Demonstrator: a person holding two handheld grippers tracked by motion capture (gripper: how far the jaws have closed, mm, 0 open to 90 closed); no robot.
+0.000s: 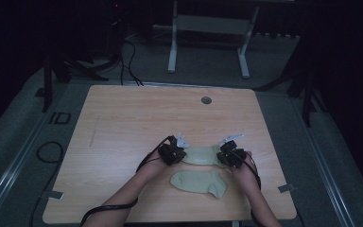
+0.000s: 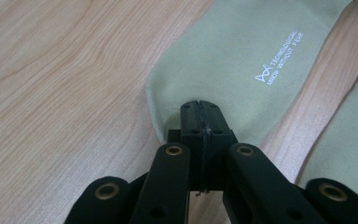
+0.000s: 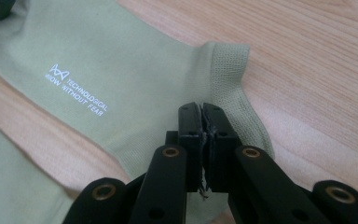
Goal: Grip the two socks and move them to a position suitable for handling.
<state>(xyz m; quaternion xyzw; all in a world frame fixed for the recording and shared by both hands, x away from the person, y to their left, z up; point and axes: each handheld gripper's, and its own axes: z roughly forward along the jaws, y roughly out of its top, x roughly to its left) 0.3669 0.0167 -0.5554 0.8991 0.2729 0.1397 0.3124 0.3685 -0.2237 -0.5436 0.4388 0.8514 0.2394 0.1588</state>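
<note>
A pale green sock with white lettering lies flat on the wooden table, stretched between my two grippers. My left gripper is shut on the rounded toe end of this sock. At the ribbed cuff end of the sock, my right gripper is shut on the fabric near the edge. A second pale green sock lies flat just nearer the person, with a strip of bare wood between the two.
A round grommet hole sits near the table's far edge. Beyond the table stands a white desk frame on the grey floor. Cables loop on the floor at the left. The person's forearms reach in from the near edge.
</note>
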